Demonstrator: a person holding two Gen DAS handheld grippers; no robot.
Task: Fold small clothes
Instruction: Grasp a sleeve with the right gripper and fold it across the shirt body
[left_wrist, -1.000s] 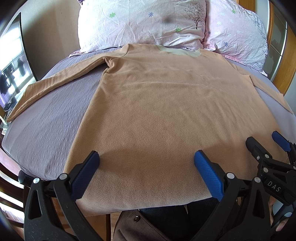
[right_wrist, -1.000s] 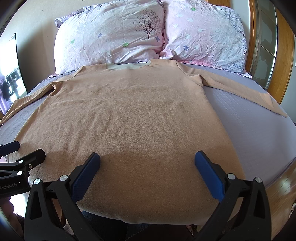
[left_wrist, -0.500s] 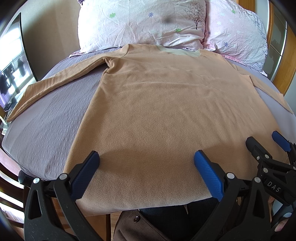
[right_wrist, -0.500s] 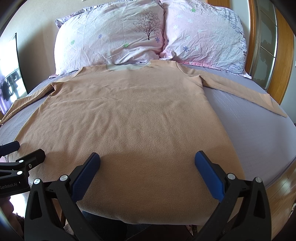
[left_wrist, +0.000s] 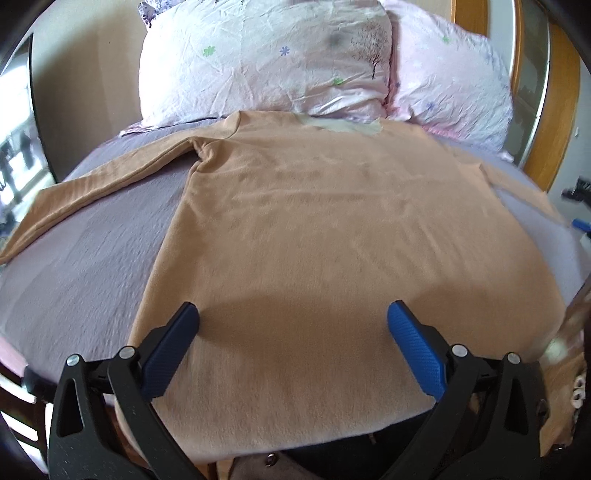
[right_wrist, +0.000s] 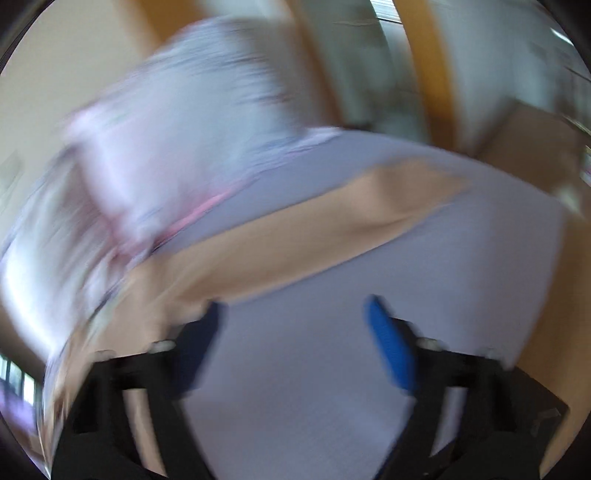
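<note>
Left wrist view
Shirt: your tan long-sleeved shirt (left_wrist: 332, 236) lies flat on the bed (left_wrist: 85, 266), collar toward the pillows (left_wrist: 258, 62), hem at the near edge.
Left sleeve: it (left_wrist: 99, 184) stretches out over the lilac sheet toward the left side of the bed.
Left gripper: your left gripper (left_wrist: 293, 345) hovers over the hem area; its blue fingers (left_wrist: 413, 347) stand wide apart with nothing between them.
Right gripper here: only a blurred blue bit shows at the far right edge.

Right wrist view
Picture: heavily smeared by motion.
Right sleeve: the tan sleeve (right_wrist: 332, 232) runs diagonally across the sheet, ahead of your fingers.
Right gripper: your right gripper (right_wrist: 295, 339) is over bare sheet, its fingers (right_wrist: 388, 343) spread apart and holding nothing; the left finger's tip sits near the sleeve's edge, and you cannot tell whether it touches.
</note>
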